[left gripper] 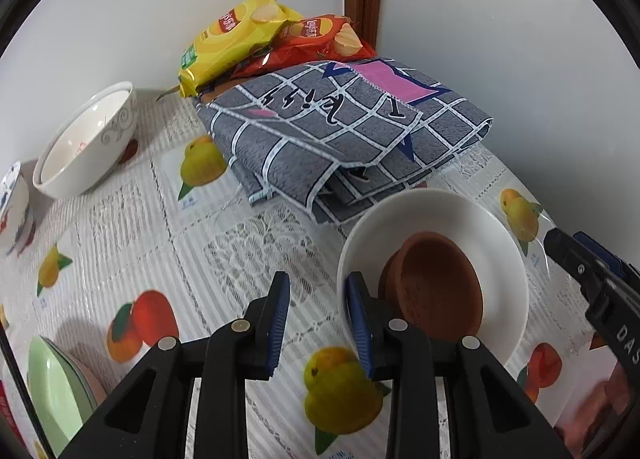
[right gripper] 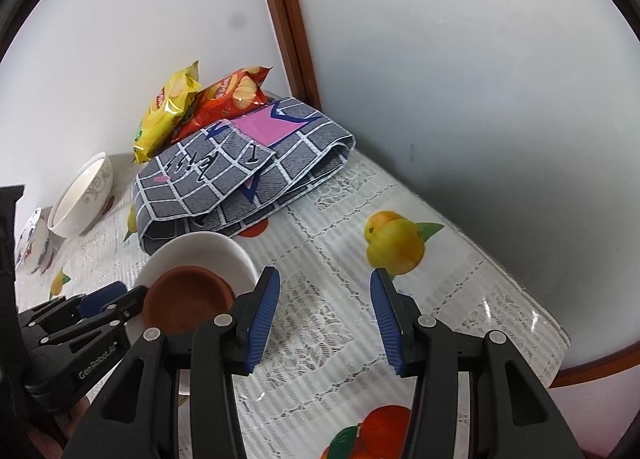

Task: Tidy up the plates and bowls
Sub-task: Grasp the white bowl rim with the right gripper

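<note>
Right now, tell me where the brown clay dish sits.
The brown clay dish sits on the white plate, just in front of the folded grey checked cloth; in the left wrist view it lies right of the left gripper.

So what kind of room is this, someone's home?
Most likely a home dining table pushed into a corner. A fruit-print plastic tablecloth covers it, with crisp packets and a folded grey checked cloth against the wall, and everyday crockery such as a white bowl standing about.
</note>
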A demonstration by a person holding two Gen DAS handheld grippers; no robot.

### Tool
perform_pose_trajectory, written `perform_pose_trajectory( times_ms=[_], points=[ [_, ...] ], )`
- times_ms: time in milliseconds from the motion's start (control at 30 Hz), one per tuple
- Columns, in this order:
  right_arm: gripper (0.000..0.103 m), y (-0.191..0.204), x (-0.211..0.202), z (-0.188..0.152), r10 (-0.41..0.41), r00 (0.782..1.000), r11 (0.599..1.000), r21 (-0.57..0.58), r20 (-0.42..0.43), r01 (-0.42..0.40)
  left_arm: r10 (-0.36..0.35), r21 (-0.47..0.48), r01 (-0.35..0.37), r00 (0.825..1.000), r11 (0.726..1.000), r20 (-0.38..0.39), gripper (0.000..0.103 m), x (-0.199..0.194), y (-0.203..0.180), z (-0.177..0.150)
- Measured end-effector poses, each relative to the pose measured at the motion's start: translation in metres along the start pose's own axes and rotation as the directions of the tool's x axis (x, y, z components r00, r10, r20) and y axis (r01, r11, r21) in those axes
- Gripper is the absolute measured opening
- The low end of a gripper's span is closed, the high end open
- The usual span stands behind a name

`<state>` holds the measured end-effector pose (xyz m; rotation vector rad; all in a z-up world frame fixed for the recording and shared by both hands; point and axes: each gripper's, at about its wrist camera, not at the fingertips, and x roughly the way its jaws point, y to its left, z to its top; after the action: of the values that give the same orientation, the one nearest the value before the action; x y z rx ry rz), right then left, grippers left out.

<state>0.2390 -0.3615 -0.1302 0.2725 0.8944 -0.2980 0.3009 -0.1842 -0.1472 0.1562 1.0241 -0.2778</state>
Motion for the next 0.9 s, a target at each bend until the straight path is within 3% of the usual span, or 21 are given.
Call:
perform_pose_trajectory(
  times_ms=[267, 433, 667, 900],
  points=[
    [0.047, -0.003, 0.003, 0.000, 0.066, 0.997, 0.998, 0.012, -0.037, -0.066, -0.017, -0.025, 0.018, 1.000, 1.000, 0.016, 0.029, -0.019, 0.004, -0.008],
    [0.047, 0.001, 0.006, -0.001, 0.077, 0.995, 0.997, -0.005, -0.058, -0.077, 0.023, -0.023, -0.022, 0.999, 0.999, 0.027, 0.029, -0.030, 0.013, -0.007],
    [0.047, 0.006, 0.008, -0.002, 0.116, 0.991, 0.993, -0.023, -0.071, -0.118, -0.103, -0.078, 0.104, 0.995, 0.992, 0.019, 0.029, -0.024, 0.023, -0.005],
    [0.047, 0.012, 0.025, -0.007, 0.110, 0.986, 0.992, -0.050, -0.128, -0.118, -0.128, -0.068, 0.127, 0.991, 0.990, -0.023, 0.030, -0.008, 0.017, -0.004]
  ],
)
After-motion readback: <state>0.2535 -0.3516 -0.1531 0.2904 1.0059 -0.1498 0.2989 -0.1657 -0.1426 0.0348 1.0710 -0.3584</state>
